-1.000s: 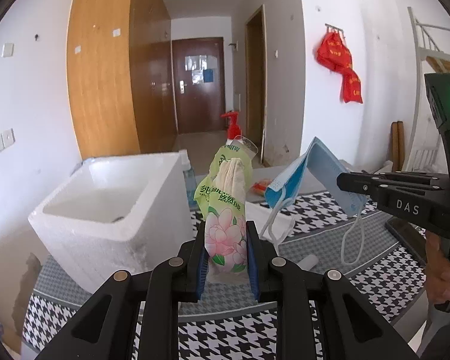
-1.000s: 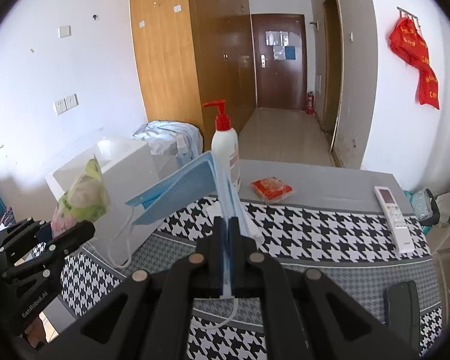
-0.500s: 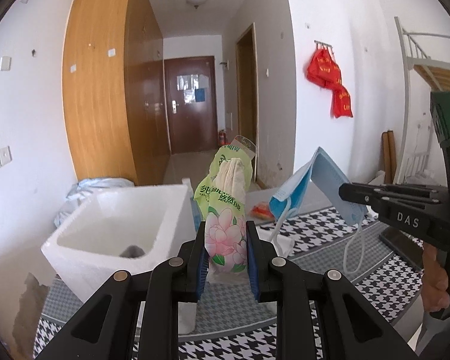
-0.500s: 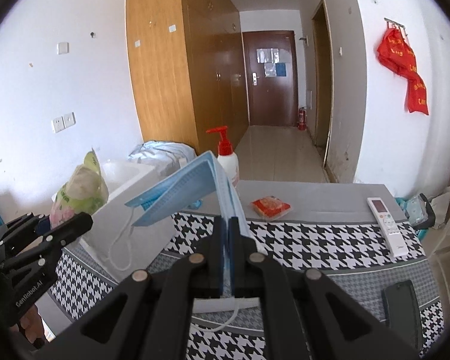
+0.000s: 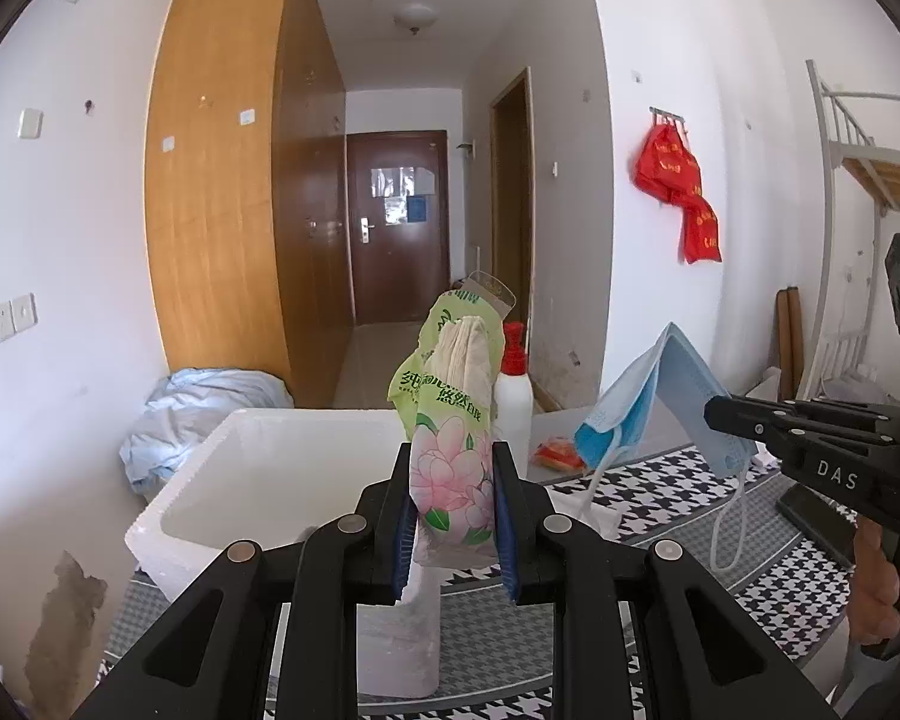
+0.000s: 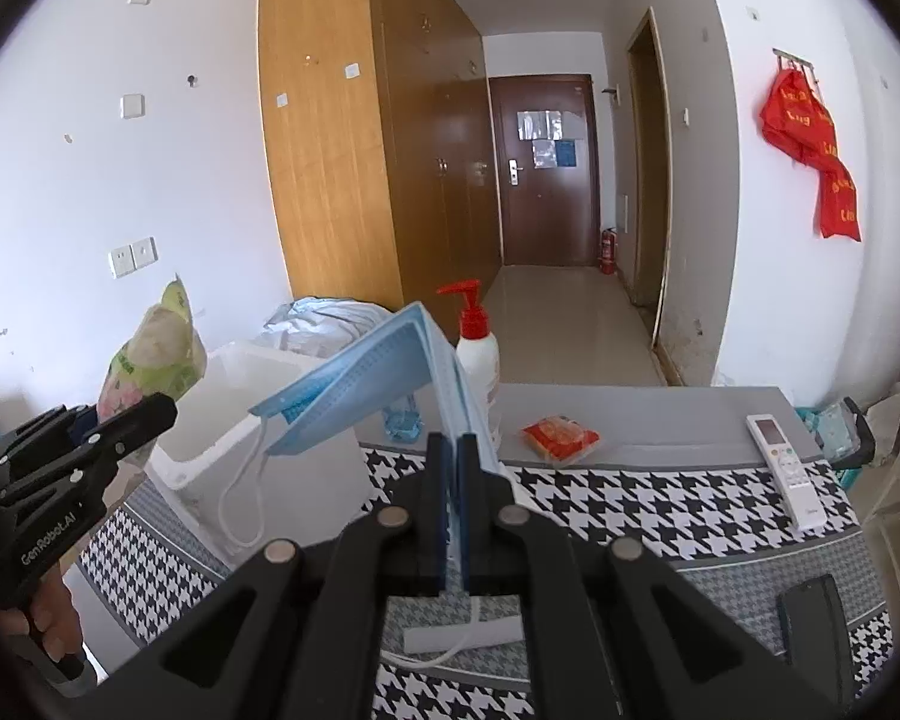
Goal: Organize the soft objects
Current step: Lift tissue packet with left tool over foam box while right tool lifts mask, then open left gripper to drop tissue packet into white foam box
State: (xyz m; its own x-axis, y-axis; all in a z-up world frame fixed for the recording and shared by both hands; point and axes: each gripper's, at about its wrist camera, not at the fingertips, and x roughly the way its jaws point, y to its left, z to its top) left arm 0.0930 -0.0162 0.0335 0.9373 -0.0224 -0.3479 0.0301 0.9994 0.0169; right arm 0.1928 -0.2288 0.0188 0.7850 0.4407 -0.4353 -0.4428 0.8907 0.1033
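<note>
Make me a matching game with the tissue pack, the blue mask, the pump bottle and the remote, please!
Things:
1. tissue pack
2. blue mask
3. pump bottle
4. remote

Where:
A. lying on the table
B. pinched in the right gripper
C. standing on the table, red pump on top
D. squeezed in the left gripper

Pairs: 1-D, 2-B, 3-C, 4-A

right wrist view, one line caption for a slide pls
Right gripper shut on a blue face mask above the houndstooth table.
</note>
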